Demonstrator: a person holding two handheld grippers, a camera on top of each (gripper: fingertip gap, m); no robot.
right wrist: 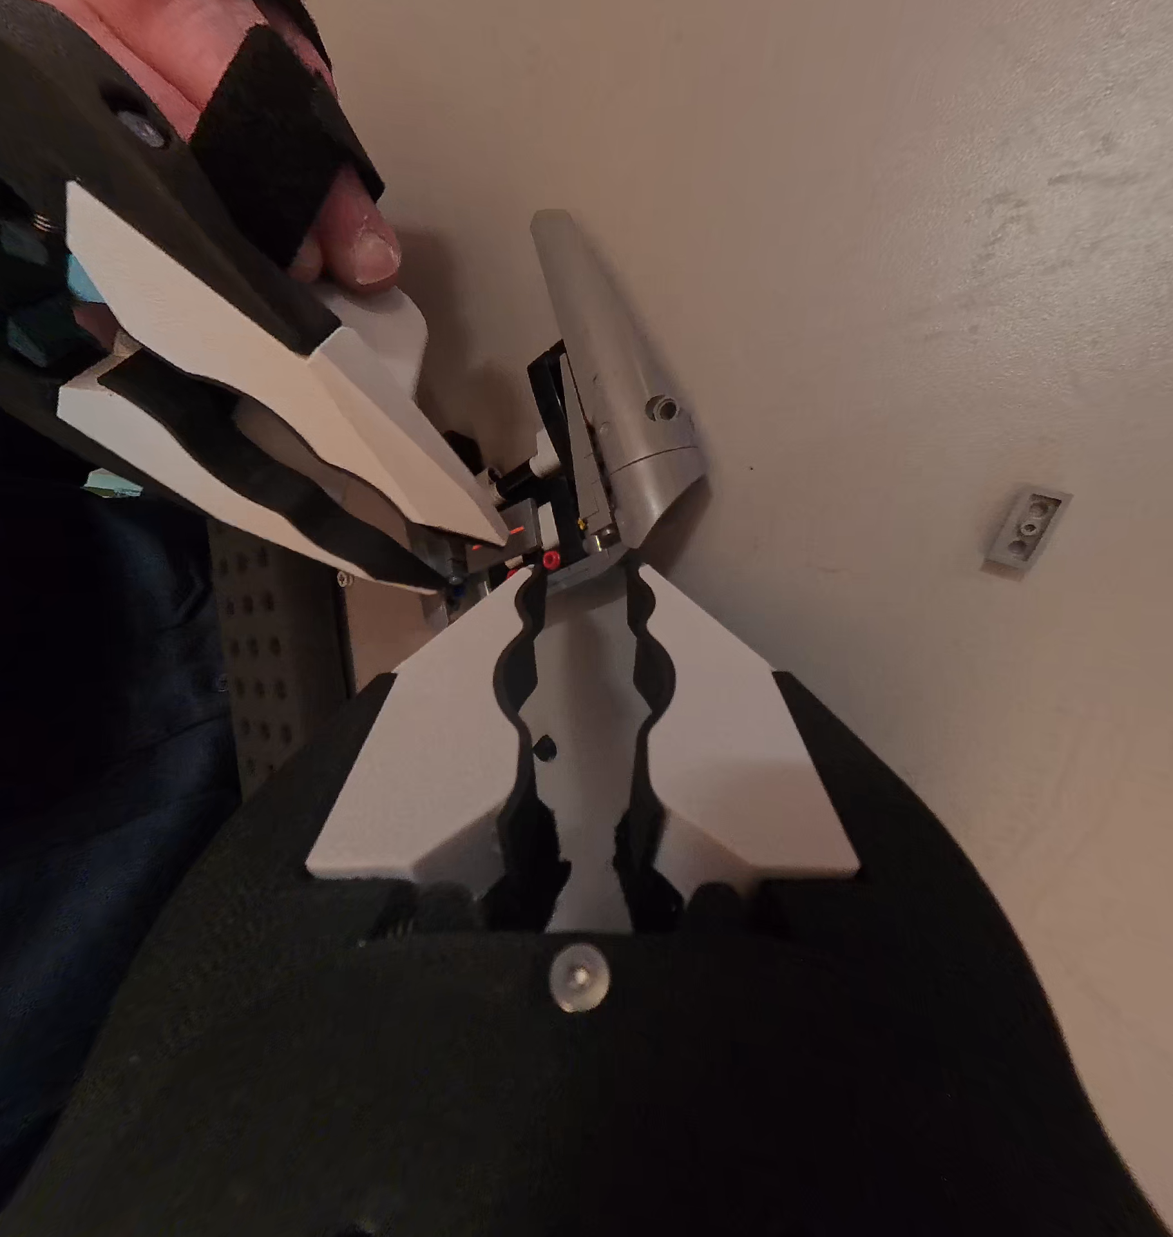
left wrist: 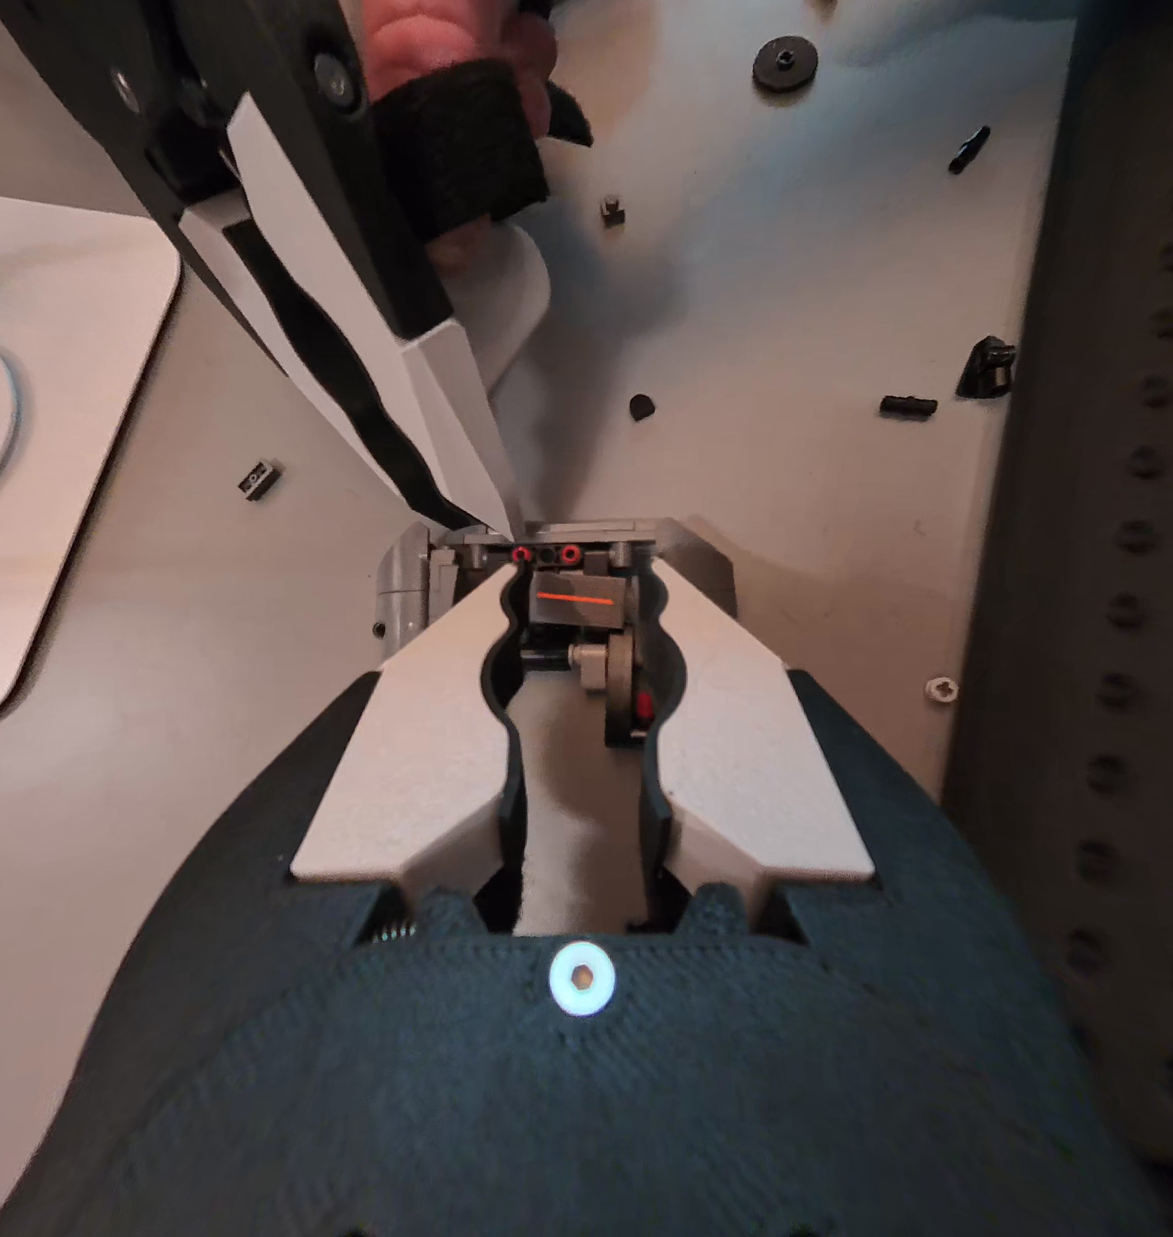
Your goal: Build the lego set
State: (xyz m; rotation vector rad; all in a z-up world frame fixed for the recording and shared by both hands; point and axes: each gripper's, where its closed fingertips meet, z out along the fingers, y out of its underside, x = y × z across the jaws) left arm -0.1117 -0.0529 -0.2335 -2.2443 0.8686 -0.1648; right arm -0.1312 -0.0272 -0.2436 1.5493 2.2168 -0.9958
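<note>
A grey lego model (left wrist: 577,606) with red pins, an orange line and a rounded grey hull sits on the pale table. My left gripper (left wrist: 580,569) is shut on it, one finger on each side. In the right wrist view the model (right wrist: 637,428) stands just ahead, with its long grey hull against the table. My right gripper (right wrist: 583,572) has its tips closed on the model's near grey edge. In the left wrist view the right gripper (left wrist: 486,525) comes down from the upper left onto the model's far edge. The left gripper (right wrist: 476,559) enters the right wrist view from the left.
Loose pieces lie on the table: a black round piece (left wrist: 784,63), a black pin (left wrist: 908,405), a black clip (left wrist: 985,368), a small dark plate (left wrist: 260,478) and a grey plate (right wrist: 1025,535). A grey studded baseplate (left wrist: 1105,602) runs along the right. A white board (left wrist: 68,401) lies at the left. From the right gripper's tips to the small dark plate (left wrist: 260,478) is close to 9 cm. My right wrist view (right wrist: 1017,526) looks at it from another angle.
</note>
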